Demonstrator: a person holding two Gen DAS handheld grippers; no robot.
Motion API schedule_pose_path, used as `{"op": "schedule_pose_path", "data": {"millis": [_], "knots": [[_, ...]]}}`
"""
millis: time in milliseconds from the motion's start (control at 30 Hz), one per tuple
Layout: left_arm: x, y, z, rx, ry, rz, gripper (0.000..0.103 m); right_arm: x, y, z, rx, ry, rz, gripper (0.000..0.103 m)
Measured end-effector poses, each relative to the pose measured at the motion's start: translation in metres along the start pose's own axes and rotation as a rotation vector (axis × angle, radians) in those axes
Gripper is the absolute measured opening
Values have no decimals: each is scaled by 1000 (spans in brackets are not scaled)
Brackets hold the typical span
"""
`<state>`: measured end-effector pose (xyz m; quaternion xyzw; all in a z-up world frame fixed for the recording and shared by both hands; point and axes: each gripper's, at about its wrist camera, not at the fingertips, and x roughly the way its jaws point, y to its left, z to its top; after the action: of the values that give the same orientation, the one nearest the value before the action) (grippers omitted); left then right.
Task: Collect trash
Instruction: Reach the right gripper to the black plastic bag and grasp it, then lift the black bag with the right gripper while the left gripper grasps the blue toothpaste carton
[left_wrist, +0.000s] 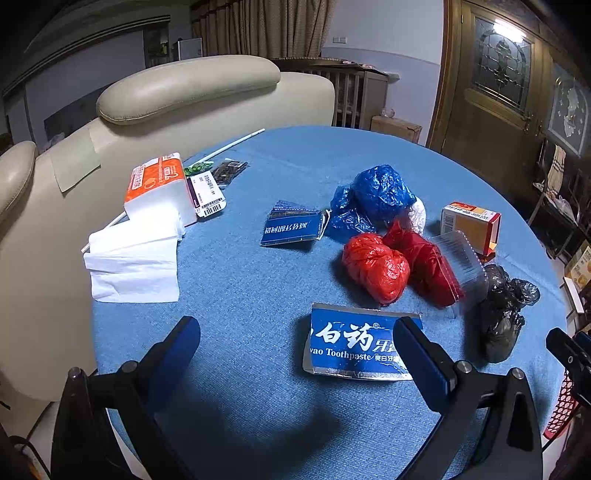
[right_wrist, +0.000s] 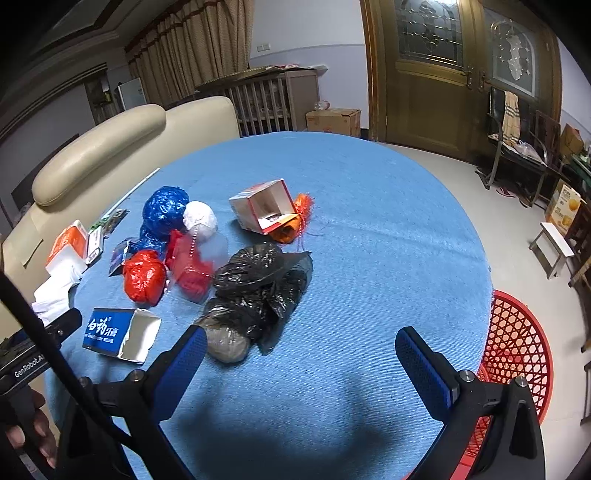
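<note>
Trash lies on a round blue table (left_wrist: 258, 280). A blue toothpaste box (left_wrist: 351, 343) lies flat just ahead of my left gripper (left_wrist: 295, 343), which is open and empty above the cloth. Behind it sit an orange-red bag ball (left_wrist: 375, 267), a red bag (left_wrist: 424, 258), a blue bag ball (left_wrist: 380, 192), a clear plastic tray (left_wrist: 461, 258) and a black bag (left_wrist: 502, 314). My right gripper (right_wrist: 301, 350) is open and empty, with the black bag (right_wrist: 258, 288) ahead on its left. The toothpaste box also shows in the right wrist view (right_wrist: 118, 332).
A tissue pack (left_wrist: 159, 188) with loose tissues (left_wrist: 136, 262) sits at the table's left edge. A small carton (right_wrist: 264, 205) with an orange net (right_wrist: 299, 218) lies mid-table. A red mesh basket (right_wrist: 513, 354) stands on the floor at right. A beige sofa (left_wrist: 184, 88) is behind.
</note>
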<state>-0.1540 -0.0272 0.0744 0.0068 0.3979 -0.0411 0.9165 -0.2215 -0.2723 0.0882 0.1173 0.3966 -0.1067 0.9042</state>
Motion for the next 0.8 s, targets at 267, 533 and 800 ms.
{"op": "schedule_pose_path", "data": {"millis": [267,533,800], "knots": [[-1,5,-3,-18,-4,-6,103,-2,0,2,33,11,40,103],[3,5,-9,-15,14,-19,103,27,18,13,2,38,79,103],[6,1,-10,-5,33,-39,103,79,33,17,-26,156,90,64]]}}
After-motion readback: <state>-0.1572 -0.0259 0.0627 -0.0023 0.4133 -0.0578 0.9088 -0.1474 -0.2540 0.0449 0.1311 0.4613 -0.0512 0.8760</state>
